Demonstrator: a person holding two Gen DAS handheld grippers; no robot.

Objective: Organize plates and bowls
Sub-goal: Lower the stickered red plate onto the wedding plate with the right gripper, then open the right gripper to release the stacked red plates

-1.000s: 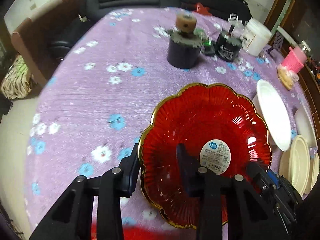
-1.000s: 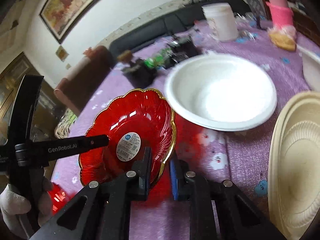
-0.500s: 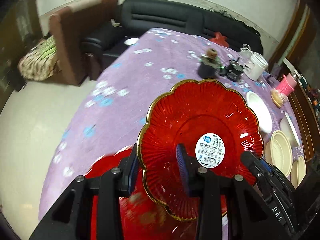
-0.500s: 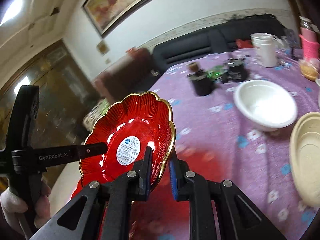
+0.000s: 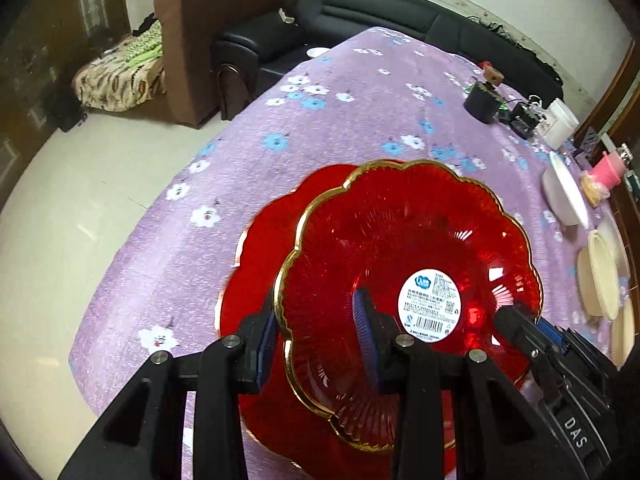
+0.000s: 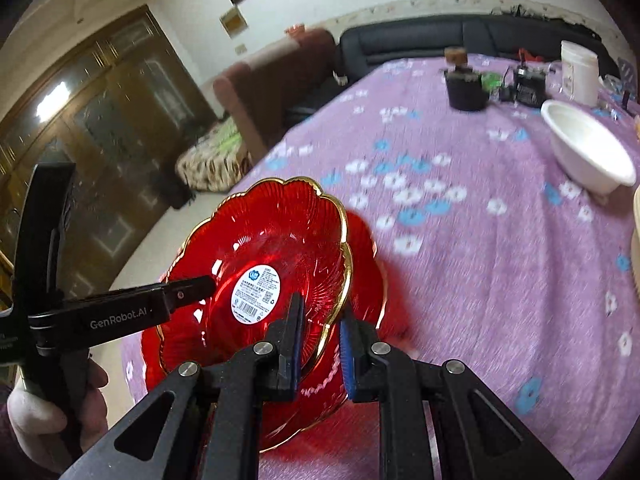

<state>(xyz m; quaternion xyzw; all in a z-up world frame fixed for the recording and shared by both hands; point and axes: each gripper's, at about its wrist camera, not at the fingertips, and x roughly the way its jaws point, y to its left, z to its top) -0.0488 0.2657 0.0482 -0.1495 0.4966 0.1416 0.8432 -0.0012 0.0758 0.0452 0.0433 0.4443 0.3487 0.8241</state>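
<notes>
A red scalloped glass plate (image 5: 408,248) with a gold rim and a white barcode label hangs tilted over the purple flowered tablecloth (image 5: 360,112). My left gripper (image 5: 316,340) is shut on its near-left rim. My right gripper (image 6: 320,344) is shut on its right rim (image 6: 340,280), and in the left wrist view it enters low on the right (image 5: 520,332). Directly under the held plate a second red plate (image 5: 256,264) lies on the cloth, partly covered. Its edge shows in the right wrist view (image 6: 366,264) too.
A white bowl (image 6: 588,148) and stacked cream plates (image 5: 600,276) sit far right. At the back stand a black pot (image 5: 482,102), a white jar (image 5: 560,124) and a pink cup (image 5: 610,166). The table's edge and the floor (image 5: 80,208) lie left. A gloved hand (image 6: 40,420) holds the left gripper.
Both grippers have carried the red plate left across the table, away from the white bowl. It now hangs over the second red plate, which came into view under it.
</notes>
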